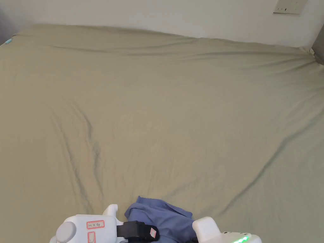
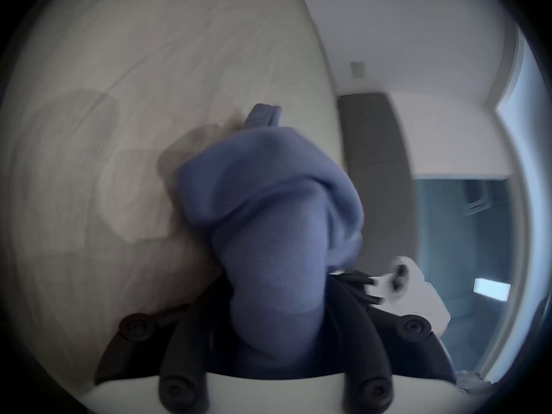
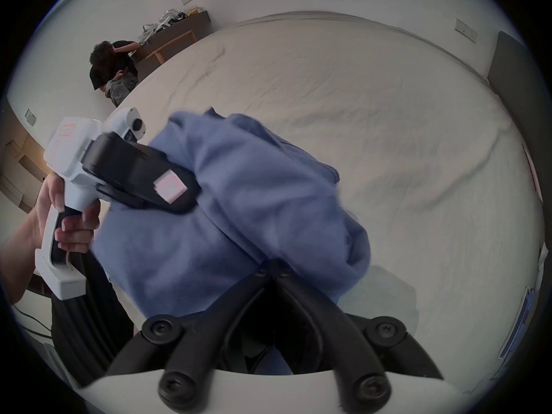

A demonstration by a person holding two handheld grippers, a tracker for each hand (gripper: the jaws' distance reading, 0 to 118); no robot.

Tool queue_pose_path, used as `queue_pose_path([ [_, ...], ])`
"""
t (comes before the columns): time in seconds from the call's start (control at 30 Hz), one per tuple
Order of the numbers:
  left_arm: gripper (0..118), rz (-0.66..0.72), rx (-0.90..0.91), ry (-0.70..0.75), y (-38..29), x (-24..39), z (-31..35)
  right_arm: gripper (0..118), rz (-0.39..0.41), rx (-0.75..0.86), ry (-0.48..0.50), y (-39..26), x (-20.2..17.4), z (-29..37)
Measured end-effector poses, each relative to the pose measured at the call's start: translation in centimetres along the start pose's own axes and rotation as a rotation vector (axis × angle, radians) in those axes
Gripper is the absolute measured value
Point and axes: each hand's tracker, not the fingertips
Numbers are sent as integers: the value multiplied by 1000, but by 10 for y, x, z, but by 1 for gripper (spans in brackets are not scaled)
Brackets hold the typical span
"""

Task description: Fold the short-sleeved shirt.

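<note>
A blue short-sleeved shirt [image 1: 164, 216] is bunched into a lump at the near edge of the bed, held up between both grippers. My left gripper [image 1: 148, 232], with a white body and black jaws, bites into the lump's left side; the right gripper view shows the left gripper [image 3: 188, 199] with its jaws together in the cloth. My right gripper [image 3: 273, 266] is shut on a fold of the shirt [image 3: 239, 196], its jaw tips meeting. In the left gripper view the shirt [image 2: 268, 205] drapes over and hides the jaws.
A wide bed with a wrinkled olive sheet [image 1: 158, 104] stretches ahead to a white wall. A person [image 3: 112, 65] crouches by the bed's far left corner, beside a wooden bench [image 3: 176, 33] piled with things. A dark panel [image 2: 373, 166] stands at the right end.
</note>
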Motion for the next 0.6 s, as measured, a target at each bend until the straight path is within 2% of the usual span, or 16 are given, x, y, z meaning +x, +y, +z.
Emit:
queue_pose_path([
  [0.03, 25, 17, 7, -70, 1, 3, 5, 1, 20, 7, -24, 0, -4, 1],
  [0.13, 25, -170, 27, 131, 0, 32, 7, 1, 57, 12, -63, 1, -13, 9],
  [0.2, 25, -299, 28, 273, -5, 54, 7, 1, 43, 50, -67, 5, -10, 22],
  [0.27, 25, -392, 39, 352, -12, 72, 8, 1, -12, 139, -80, 12, -3, 44],
  [0.37, 25, -473, 56, 435, -23, 88, 8, 1, -37, 265, -192, 25, 1, 84],
  [0.5, 25, -602, 131, 553, -35, 104, 17, 1, 2, 419, -317, 37, 0, 132],
  [0.6, 25, -604, 146, 590, -36, 106, 32, 1, 21, 512, -386, 43, -5, 159],
])
